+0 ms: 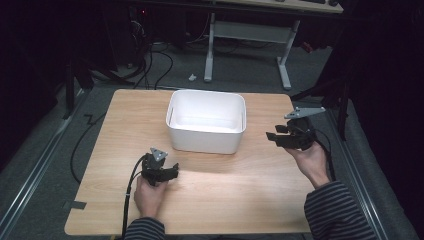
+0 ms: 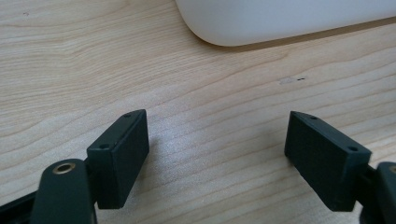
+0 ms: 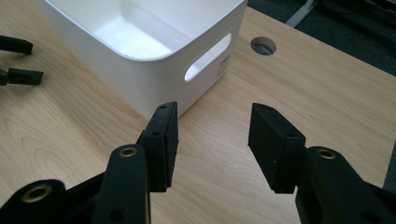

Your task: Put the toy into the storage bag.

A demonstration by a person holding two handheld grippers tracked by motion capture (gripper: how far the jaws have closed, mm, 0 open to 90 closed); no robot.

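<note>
Wood table (image 1: 215, 200), white bin (image 1: 206, 121) at its middle toward the far edge, looks empty. Right hand (image 1: 312, 160) raised off the table at right of the bin; right gripper (image 3: 212, 140) points at the bin's handle corner, jaws moderately apart, nothing between. Left hand (image 1: 149, 192) low near the front-left; left gripper (image 2: 217, 154) just over the wood, jaws wide, nothing held, bin just ahead.

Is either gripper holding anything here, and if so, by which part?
Nothing is held. The left gripper and right gripper both have open jaws over bare table, near the white bin.
</note>
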